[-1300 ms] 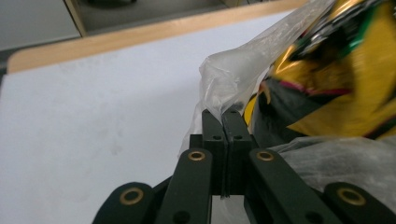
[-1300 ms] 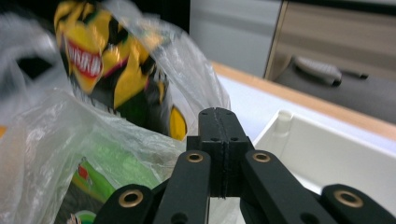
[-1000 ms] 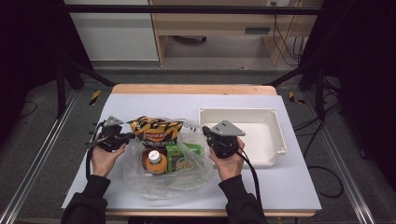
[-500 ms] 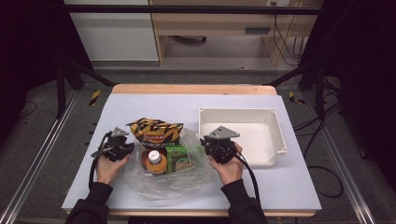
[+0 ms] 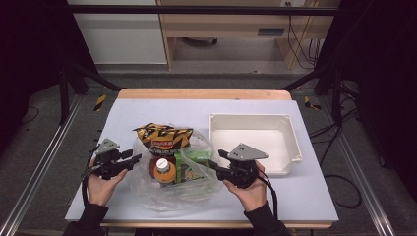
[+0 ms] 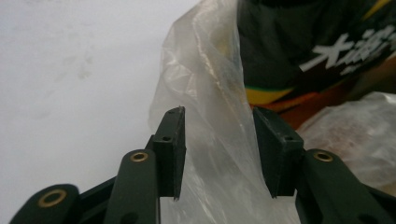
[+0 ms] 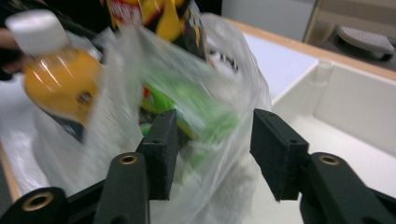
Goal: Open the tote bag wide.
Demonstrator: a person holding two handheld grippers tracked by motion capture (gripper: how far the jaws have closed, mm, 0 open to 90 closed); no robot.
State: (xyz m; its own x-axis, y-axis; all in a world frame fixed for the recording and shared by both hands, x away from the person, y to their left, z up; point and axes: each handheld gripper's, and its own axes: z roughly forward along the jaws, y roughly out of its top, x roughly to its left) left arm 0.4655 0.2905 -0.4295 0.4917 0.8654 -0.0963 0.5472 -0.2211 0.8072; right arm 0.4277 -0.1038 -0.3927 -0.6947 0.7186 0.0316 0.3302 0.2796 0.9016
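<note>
A clear plastic bag (image 5: 169, 194) lies on the white table and holds a black and yellow chips bag (image 5: 163, 136), an orange bottle (image 5: 163, 169) with a white cap and a green packet (image 5: 191, 160). My left gripper (image 5: 134, 158) is at the bag's left edge. Its jaws have just been opening, and bag film (image 6: 210, 93) hangs loosely between them in front of the chips bag (image 6: 317, 51). My right gripper (image 5: 216, 164) is at the bag's right edge. Its jaws have also just been opening, with film (image 7: 229, 163) slack between them. Beyond them are the bottle (image 7: 56, 70) and green packet (image 7: 196, 112).
A white tray (image 5: 295, 142) stands to the right of the bag, close to my right hand, and its wall (image 7: 355, 107) also shows in the right gripper view. The table's wooden far edge (image 5: 201, 93) runs across the back. Dark floor and cables surround the table.
Both hands have drawn back toward the table's front edge. Both pairs of jaws went from shut on the bag's edges to open, and the bag has slumped lower.
</note>
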